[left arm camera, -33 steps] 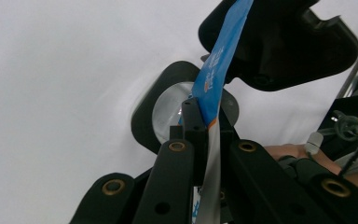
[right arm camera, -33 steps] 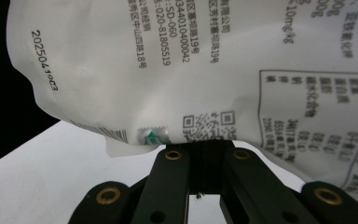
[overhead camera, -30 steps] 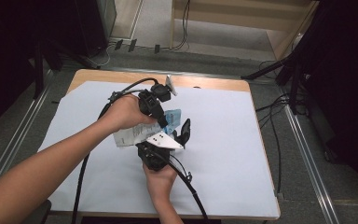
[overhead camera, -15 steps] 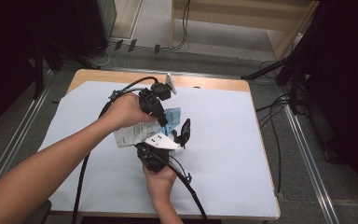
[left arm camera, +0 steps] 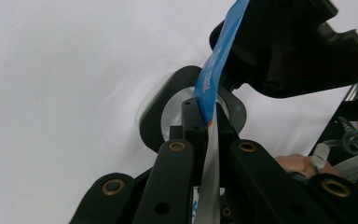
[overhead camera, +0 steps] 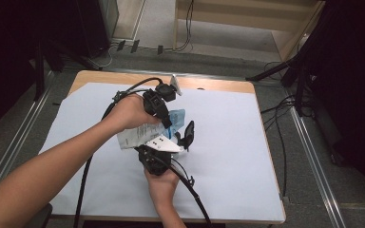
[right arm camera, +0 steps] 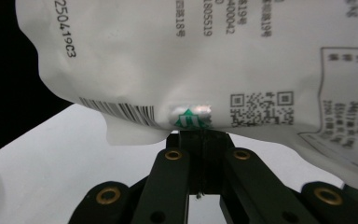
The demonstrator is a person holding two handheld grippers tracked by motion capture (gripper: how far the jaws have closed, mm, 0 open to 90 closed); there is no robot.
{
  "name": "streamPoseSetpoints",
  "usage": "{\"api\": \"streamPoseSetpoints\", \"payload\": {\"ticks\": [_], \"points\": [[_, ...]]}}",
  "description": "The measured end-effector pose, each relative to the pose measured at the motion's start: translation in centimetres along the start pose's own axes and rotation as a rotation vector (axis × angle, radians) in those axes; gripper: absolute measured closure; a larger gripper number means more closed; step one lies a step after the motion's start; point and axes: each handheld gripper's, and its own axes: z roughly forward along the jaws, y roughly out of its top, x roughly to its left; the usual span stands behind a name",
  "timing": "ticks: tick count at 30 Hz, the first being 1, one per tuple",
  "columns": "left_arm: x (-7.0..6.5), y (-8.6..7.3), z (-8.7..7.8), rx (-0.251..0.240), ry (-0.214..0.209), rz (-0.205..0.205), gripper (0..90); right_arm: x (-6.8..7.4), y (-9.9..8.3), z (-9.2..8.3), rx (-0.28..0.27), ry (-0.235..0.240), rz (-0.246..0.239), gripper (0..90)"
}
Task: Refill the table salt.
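A white pouch with a blue end [overhead camera: 134, 136] hangs above the middle of the table, held between both grippers. My left gripper [overhead camera: 167, 124] reaches in from the upper left and is shut on the pouch's blue and silver edge [left arm camera: 210, 88]. From the near side, my right gripper [overhead camera: 158, 143] is shut on the lower edge of the pouch's white printed side [right arm camera: 205, 60], beside a barcode and a square code. In the left gripper view the left gripper [left arm camera: 204, 119] pinches the thin edge, with the other gripper's black body close behind. The right gripper [right arm camera: 204, 136] clamps the crumpled rim.
A white sheet [overhead camera: 233, 147] covers the wooden table [overhead camera: 209, 84]. Black cables [overhead camera: 83, 175] trail from both grippers over the near edge. Beyond the table are grey floor, more cables and a wooden shelf unit [overhead camera: 247, 19].
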Motion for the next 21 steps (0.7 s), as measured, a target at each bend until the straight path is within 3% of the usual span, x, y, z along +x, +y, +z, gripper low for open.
{"api": "streamPoseSetpoints", "payload": {"ticks": [12, 21], "points": [[-0.62, 0.67, 0.54, 0.045, -0.005, 0.013, 90.0, 0.10, 0.30, -0.47, -0.014, 0.021, 0.010, 90.0], [-0.85, 0.77, 0.35, 0.047, -0.008, 0.024, 89.5, 0.01, 0.29, -0.38, -0.016, 0.029, 0.007, 90.0]]}}
